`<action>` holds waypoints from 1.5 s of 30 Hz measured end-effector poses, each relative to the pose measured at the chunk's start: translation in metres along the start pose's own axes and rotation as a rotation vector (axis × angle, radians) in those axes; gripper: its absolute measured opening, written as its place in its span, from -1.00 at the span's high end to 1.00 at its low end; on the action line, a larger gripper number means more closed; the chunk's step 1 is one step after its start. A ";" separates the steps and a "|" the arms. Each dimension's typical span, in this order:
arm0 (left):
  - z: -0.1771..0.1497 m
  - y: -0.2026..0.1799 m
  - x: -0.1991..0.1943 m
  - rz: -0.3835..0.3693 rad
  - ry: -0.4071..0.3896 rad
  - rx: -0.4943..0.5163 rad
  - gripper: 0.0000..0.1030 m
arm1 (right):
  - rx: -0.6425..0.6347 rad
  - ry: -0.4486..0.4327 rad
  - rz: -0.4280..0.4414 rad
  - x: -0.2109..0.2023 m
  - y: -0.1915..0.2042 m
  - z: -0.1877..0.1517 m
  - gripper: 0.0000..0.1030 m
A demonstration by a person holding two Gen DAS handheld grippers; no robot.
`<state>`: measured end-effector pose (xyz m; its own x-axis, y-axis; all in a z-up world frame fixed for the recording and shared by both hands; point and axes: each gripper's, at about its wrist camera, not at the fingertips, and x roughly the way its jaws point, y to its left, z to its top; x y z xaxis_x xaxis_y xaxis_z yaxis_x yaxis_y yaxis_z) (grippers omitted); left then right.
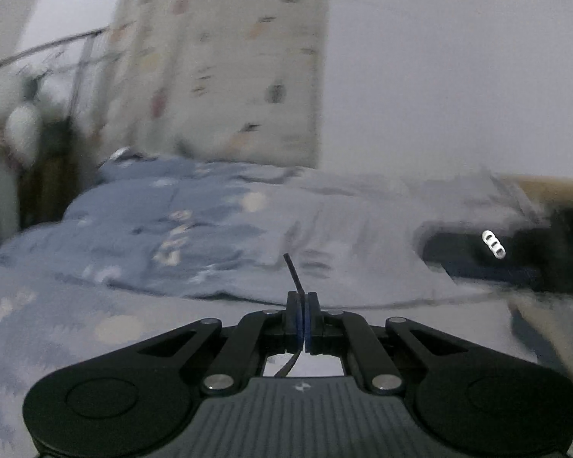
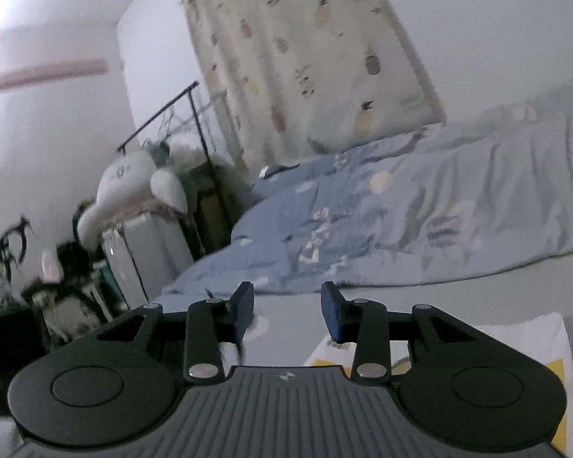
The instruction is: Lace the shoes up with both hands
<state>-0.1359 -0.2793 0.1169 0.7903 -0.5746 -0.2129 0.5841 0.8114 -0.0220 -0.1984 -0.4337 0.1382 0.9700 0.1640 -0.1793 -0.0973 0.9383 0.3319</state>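
Observation:
In the left wrist view my left gripper (image 1: 303,299) is shut on a thin black shoelace (image 1: 293,273). The lace's stiff tip pokes up above the pads, and the rest trails down behind them. At the right edge lies a dark, blurred shoe (image 1: 515,255) with white eyelets (image 1: 494,244). In the right wrist view my right gripper (image 2: 288,305) stands open, with nothing between its blue pads (image 2: 332,315). No shoe shows in that view.
A blue patterned duvet (image 2: 420,206) covers the bed behind both grippers. A pineapple-print curtain (image 2: 305,57) hangs on the far wall. A clothes rack (image 2: 164,114), a plush toy (image 2: 133,179) and cluttered furniture stand at the left. A white and yellow cloth (image 2: 534,339) lies under the right gripper.

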 end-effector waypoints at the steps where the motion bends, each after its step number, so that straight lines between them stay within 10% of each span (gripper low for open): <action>1: -0.002 -0.008 0.000 -0.022 0.003 0.033 1.00 | 0.003 -0.002 -0.001 -0.001 -0.002 0.002 0.24; 16: -0.023 -0.045 0.010 -0.150 0.016 0.206 1.00 | -0.031 0.091 0.006 0.007 -0.007 -0.006 0.44; 22: -0.022 -0.043 0.009 -0.166 0.021 0.190 1.00 | -0.012 0.098 -0.006 0.009 -0.012 -0.009 0.94; 45: -0.018 -0.033 0.006 -0.206 0.023 0.118 0.95 | 0.062 0.094 0.007 0.006 -0.024 -0.010 0.95</action>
<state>-0.1533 -0.3074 0.0991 0.6485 -0.7230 -0.2383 0.7512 0.6584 0.0467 -0.1922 -0.4527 0.1200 0.9439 0.2009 -0.2623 -0.0871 0.9170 0.3892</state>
